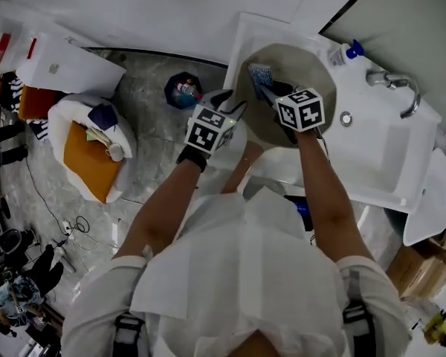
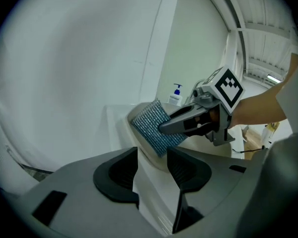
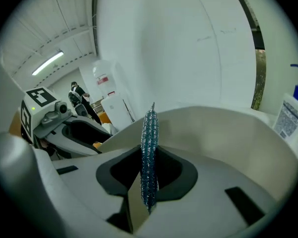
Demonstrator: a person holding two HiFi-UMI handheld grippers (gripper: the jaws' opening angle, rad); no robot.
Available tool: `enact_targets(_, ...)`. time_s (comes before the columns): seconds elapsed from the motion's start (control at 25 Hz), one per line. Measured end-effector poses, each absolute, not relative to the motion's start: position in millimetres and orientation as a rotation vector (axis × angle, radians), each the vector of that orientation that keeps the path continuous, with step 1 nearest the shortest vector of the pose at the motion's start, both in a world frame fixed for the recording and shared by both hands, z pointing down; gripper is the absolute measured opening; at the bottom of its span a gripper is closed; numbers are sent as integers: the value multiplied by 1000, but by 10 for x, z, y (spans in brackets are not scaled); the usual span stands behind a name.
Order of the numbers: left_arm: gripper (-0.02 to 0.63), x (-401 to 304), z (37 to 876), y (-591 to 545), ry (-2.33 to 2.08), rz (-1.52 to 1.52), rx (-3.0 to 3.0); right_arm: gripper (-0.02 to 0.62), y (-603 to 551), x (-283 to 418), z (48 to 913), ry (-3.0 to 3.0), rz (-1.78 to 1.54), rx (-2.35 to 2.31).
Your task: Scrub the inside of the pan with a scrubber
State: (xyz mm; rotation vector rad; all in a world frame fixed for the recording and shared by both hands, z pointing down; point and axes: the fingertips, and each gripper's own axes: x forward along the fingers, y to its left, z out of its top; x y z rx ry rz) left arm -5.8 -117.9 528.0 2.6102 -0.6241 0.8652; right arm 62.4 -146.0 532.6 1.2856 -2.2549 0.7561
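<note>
The beige pan (image 1: pixel 290 62) stands tilted in the white sink (image 1: pixel 379 162). My right gripper (image 1: pixel 271 91) is shut on a blue sparkly scrubber (image 1: pixel 259 73) and holds it against the inside of the pan near its left rim. Seen edge-on in the right gripper view, the scrubber (image 3: pixel 149 148) is pinched between the pads, with the pan's wall (image 3: pixel 228 133) behind it. My left gripper (image 1: pixel 227 106) sits at the pan's left rim. In the left gripper view the rim (image 2: pixel 150 167) runs between the left gripper's (image 2: pixel 151 170) pads and fills the gap; the scrubber (image 2: pixel 156 128) and right gripper (image 2: pixel 165 128) lie just beyond.
A soap pump bottle (image 1: pixel 343 53) and a chrome tap (image 1: pixel 398 88) stand on the sink's right ledge. On the floor to the left are a dark blue bin (image 1: pixel 182 90) and a white bag with orange contents (image 1: pixel 89 151). White walls rise behind the sink.
</note>
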Motion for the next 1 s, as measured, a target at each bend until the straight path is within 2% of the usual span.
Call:
enact_targets(0.48, 184, -46, 5381, -1489, -583, 949, 2580, 67, -1749, 361, 5317, -2356, 972, 1443)
enact_targets(0.68, 168, -192, 5369, -1752, -634, 960, 2570, 66, -1987, 131, 5271, -2361, 932, 1466)
enact_targets(0.8, 155, -186, 5370, -1807, -642, 962, 2563, 61, -2016, 322, 5268, -2309, 881, 1534)
enact_targets(1.0, 140, -176, 5364, -1838, -653, 954, 2557, 61, -2075, 1060, 5304, -2127, 815, 1740)
